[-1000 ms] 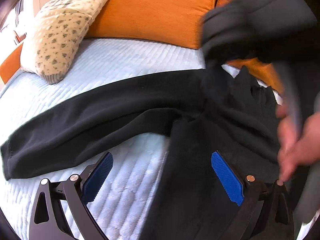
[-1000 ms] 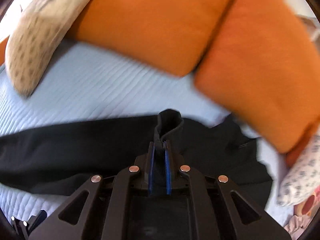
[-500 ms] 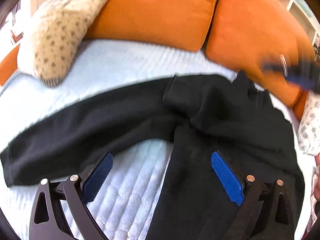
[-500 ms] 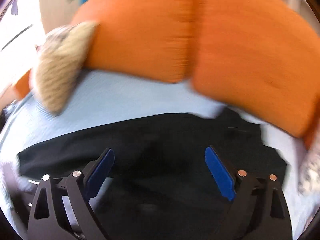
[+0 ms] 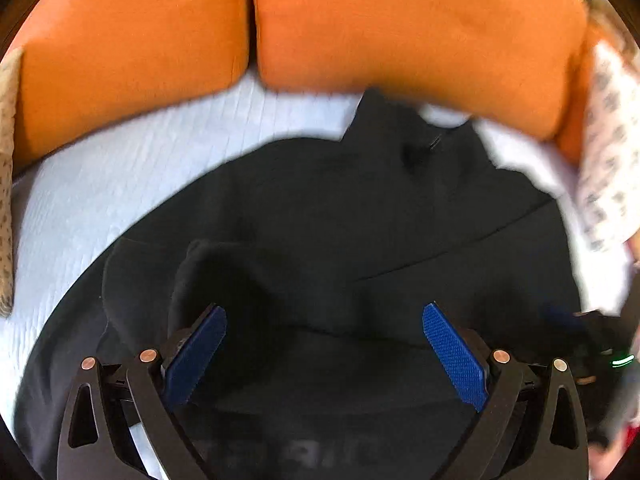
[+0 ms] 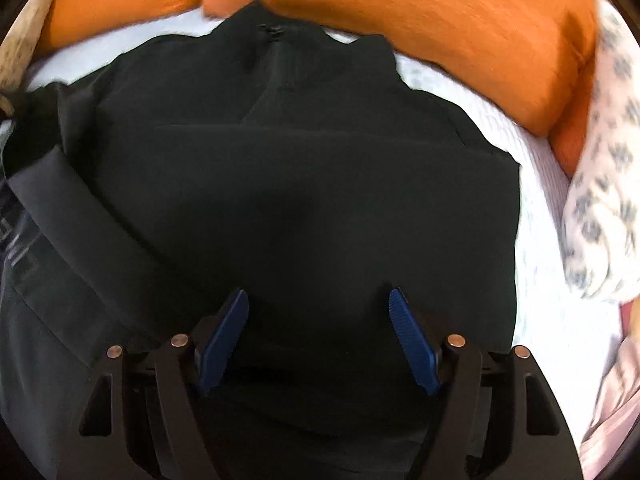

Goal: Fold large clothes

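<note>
A black garment of soft, matte knit lies spread on a pale blue quilted cover with fine stitched ribs. Its collar, with a short zip or placket, points toward two plump orange cushions at the back, so its long axis runs from the cushions toward the cameras. One sleeve is folded across the body, leaving a straight diagonal edge. A patterned white pillow sits at the right edge, and a speckled beige pillow at the left.

The left hand-held gripper hangs over the garment with its blue ribbed pads wide apart, gripping nothing. The right hand-held gripper is closing, its pads apart over the black fabric without pressing on it.
</note>
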Demonstrator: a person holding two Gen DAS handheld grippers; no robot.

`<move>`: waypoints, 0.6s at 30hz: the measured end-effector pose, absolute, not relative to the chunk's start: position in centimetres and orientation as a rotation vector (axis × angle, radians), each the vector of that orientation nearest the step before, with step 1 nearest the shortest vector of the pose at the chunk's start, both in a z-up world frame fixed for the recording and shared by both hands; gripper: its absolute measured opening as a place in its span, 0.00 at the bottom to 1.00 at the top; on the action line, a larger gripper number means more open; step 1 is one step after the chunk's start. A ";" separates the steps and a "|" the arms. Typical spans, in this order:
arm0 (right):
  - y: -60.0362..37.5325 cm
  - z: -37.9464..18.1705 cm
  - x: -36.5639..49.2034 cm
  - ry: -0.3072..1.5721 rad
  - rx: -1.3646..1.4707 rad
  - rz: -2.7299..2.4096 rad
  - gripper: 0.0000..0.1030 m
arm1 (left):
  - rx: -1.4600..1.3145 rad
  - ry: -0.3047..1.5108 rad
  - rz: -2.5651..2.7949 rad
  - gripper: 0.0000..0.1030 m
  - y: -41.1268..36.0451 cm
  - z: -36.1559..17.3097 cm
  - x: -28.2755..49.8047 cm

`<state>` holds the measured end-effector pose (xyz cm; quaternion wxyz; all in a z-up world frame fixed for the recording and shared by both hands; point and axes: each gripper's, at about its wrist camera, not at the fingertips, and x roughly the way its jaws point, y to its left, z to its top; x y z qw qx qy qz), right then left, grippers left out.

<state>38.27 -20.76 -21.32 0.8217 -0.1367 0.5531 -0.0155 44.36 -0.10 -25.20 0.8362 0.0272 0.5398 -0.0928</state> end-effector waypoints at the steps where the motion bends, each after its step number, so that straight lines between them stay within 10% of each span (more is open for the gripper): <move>1: -21.3 -21.1 38.5 1.188 -0.235 -0.036 0.70 | 0.082 1.168 -0.191 0.97 -0.1 -26.3 44.5; 7: -22.5 -18.7 41.5 1.111 -0.194 -0.092 0.67 | 0.073 1.173 -0.200 0.97 2.7 -27.9 42.6; 10: -23.8 -20.1 43.6 1.166 -0.216 -0.154 0.24 | 0.081 1.173 -0.203 0.97 3.6 -27.7 42.7; 18: -31.4 -20.9 45.5 1.203 -0.083 -0.292 0.00 | 0.053 1.151 -0.212 0.94 4.6 -26.6 42.8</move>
